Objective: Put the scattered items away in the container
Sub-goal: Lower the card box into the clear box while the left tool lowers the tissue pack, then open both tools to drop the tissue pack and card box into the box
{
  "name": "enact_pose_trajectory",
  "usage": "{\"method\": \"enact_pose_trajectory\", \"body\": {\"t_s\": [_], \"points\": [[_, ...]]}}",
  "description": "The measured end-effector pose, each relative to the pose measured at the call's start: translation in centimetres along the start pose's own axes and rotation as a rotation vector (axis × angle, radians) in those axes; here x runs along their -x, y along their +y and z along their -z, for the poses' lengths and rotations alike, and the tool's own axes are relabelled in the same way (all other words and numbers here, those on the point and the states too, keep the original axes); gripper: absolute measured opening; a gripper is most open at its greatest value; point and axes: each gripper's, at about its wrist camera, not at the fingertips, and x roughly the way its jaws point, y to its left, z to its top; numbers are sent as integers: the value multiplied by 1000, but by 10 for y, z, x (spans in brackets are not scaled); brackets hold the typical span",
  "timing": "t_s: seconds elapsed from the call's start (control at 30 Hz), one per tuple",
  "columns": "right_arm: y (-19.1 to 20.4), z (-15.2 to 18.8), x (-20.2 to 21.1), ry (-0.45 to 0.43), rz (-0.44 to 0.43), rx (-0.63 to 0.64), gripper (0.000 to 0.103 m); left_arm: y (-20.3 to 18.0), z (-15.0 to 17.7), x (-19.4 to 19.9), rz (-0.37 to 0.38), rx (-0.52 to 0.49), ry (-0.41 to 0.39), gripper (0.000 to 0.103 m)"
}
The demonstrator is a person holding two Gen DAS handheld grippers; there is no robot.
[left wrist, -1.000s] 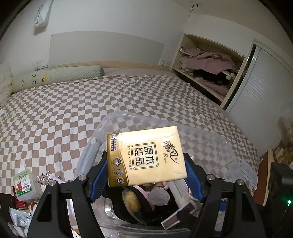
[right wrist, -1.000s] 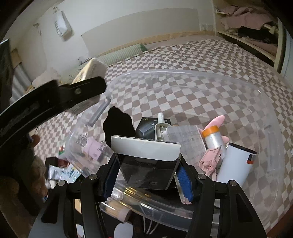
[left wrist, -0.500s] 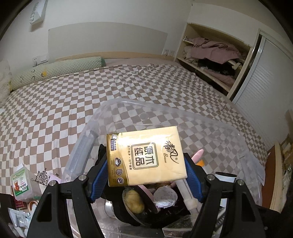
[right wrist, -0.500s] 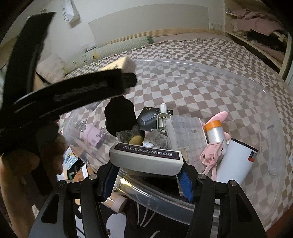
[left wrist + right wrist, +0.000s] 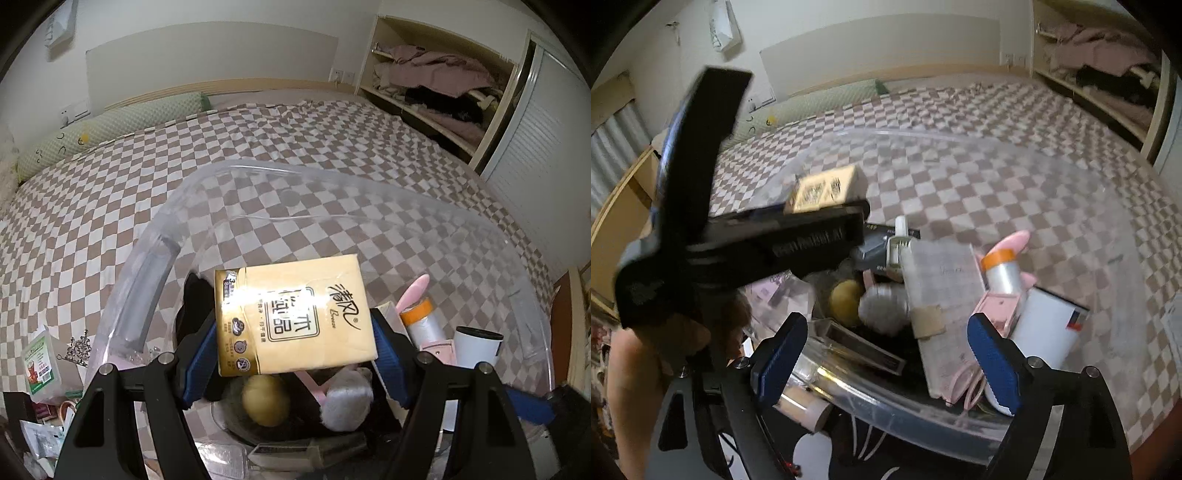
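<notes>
One tissue pack over one clear tub

The left gripper (image 5: 295, 354) jaws squeeze one soft, flat yellow tissue pack (image 5: 293, 314) above the round plastic tub (image 5: 369, 192). The right gripper (image 5: 886, 365) jaws are wide, holding nothing.

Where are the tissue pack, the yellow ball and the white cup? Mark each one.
tissue pack (image 5: 295, 314), left wrist view, centre of its printed face.
yellow ball (image 5: 845, 302), right wrist view, its rounded front.
white cup (image 5: 1047, 328), right wrist view, middle of its side wall.

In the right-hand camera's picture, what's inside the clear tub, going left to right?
Yellow ball → grey fluffy ball → notebook → orange-capped tube → white cup.
</notes>
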Motion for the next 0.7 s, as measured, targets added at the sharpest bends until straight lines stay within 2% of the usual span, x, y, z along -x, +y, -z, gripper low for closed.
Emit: {"method": "enact_pose_trajectory", "body": {"t_s": [0.33, 0.47, 0.5, 0.63, 0.7], "points": [[-13, 1, -1, 36, 85, 3, 88, -4, 2, -9, -27, -25, 55, 76], [-20, 2, -2, 47, 99, -5, 89, -15, 4, -10, -68, -94, 88, 76], [-23, 2, -2, 48, 101, -8, 89, -18, 4, -10, -78, -110, 87, 78], [-30, 1, -3, 54, 109, -26, 89, -22, 4, -6, -88, -116, 65, 97], [-32, 0, -5, 56, 112, -35, 89, -23, 4, -6, -87, -115, 59, 99]]}}
